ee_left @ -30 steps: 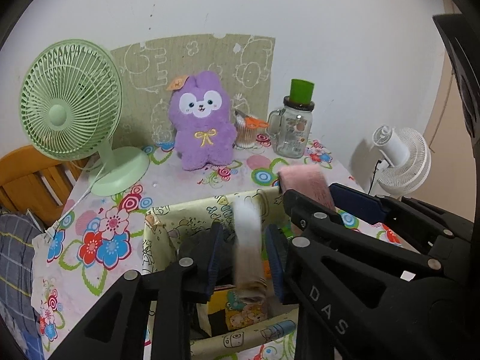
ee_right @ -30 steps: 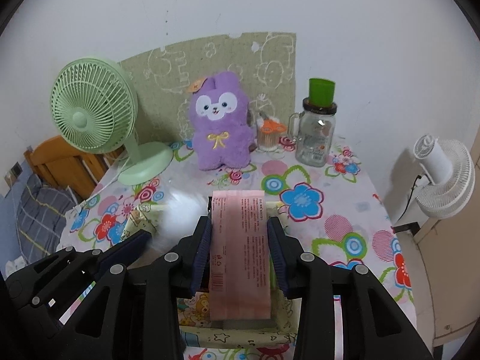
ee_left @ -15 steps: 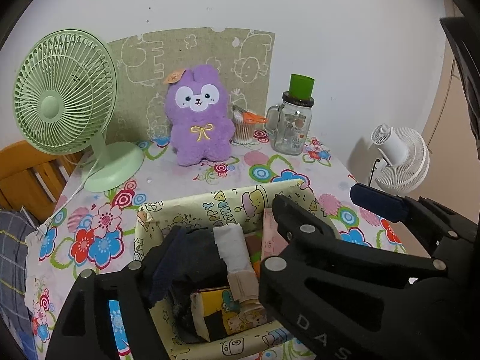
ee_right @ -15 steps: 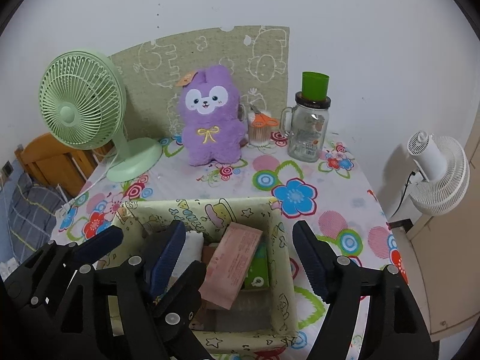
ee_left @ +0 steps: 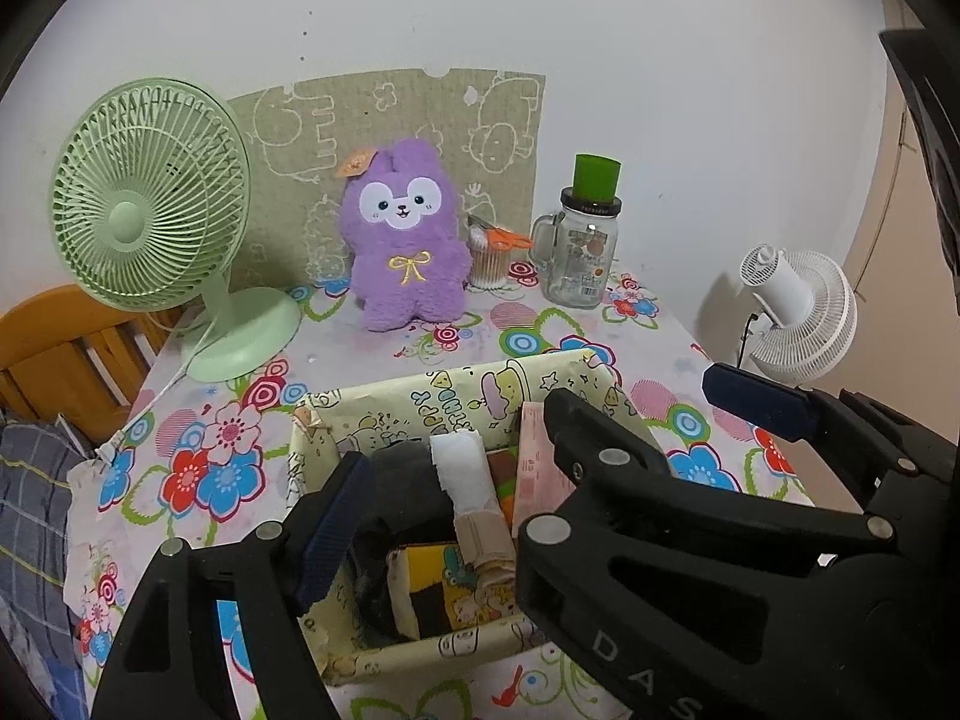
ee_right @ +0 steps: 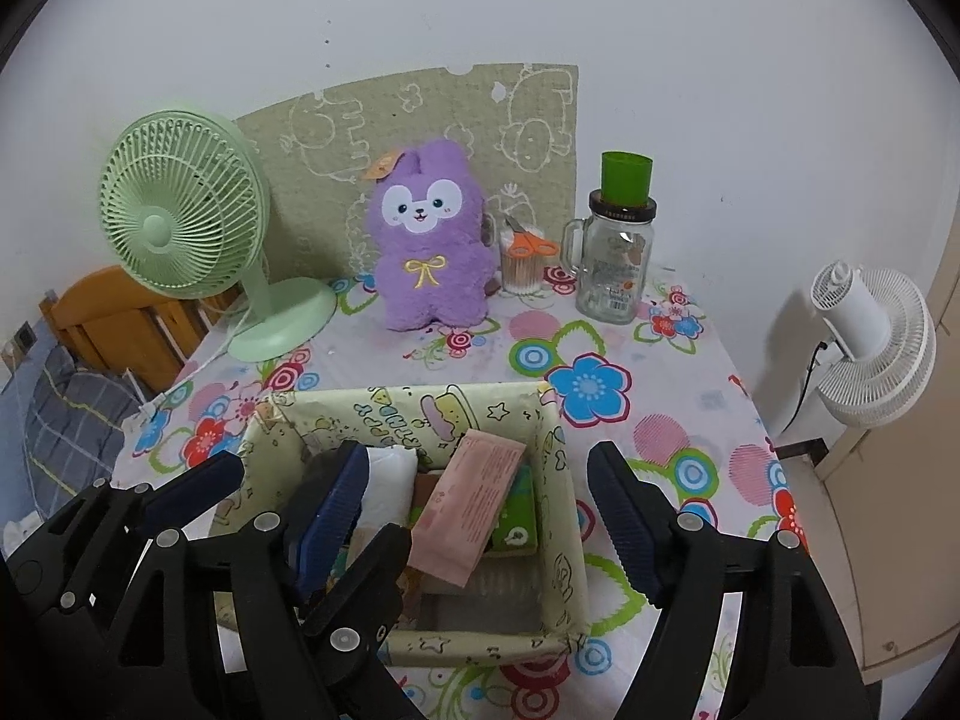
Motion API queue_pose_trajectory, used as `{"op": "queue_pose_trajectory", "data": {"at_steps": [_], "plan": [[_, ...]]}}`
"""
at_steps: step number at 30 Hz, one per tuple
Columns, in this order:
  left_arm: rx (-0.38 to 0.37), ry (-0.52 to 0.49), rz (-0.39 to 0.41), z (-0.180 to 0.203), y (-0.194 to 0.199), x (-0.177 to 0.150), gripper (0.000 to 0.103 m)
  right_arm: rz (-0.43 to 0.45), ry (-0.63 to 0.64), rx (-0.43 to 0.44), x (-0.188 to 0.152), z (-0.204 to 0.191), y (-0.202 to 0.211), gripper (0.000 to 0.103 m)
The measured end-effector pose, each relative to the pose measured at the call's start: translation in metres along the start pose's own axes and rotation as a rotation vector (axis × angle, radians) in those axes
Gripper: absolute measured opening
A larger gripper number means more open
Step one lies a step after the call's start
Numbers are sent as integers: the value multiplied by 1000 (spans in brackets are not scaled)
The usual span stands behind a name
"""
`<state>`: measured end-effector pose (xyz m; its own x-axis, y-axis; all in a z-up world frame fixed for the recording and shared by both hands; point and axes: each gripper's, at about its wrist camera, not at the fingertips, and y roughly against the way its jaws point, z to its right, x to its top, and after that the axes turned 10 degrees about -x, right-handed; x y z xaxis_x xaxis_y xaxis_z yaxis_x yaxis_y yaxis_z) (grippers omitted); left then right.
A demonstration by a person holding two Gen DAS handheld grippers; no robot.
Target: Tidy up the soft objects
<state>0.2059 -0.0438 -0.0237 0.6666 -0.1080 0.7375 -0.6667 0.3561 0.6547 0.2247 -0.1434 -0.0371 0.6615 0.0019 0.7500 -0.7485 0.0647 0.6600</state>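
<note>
A yellow cartoon-print box (ee_left: 456, 387) (ee_right: 414, 405) sits on the flowered tablecloth just under both grippers. A white rolled cloth (ee_left: 462, 471) (ee_right: 390, 480) and a pink soft pack (ee_right: 474, 501) (ee_left: 537, 468) lie in it, loose, beside dark fabric (ee_left: 399, 483) and a green pack (ee_right: 516, 516). My left gripper (ee_left: 453, 444) stands open over the white roll, its pads clear of it. Open too is my right gripper (ee_right: 477, 456), which straddles the pink pack without touching it. A purple plush rabbit (ee_left: 408, 240) (ee_right: 429, 234) stands upright at the back of the table.
A green desk fan (ee_left: 150, 222) stands back left. A cup with swabs and orange scissors (ee_right: 525, 261) and a glass jar under a green cup (ee_right: 618, 264) stand back right. Off the table are a white fan (ee_right: 870, 336) to the right and a wooden chair (ee_left: 54, 354) to the left.
Both grippers have opened. The white roll left the left gripper and the pink pack left the right gripper, and both now lie in the box.
</note>
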Motion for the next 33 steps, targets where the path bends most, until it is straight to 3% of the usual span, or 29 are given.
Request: {"op": "queue_pose_trajectory", "data": {"at_steps": [15,33], "plan": [[27,-23,44,16,37,-11,81,64,8,7,-10,1,43,88],[43,-30,57,26,66,-35,94,93,12,0,-34,3,78,94]]}}
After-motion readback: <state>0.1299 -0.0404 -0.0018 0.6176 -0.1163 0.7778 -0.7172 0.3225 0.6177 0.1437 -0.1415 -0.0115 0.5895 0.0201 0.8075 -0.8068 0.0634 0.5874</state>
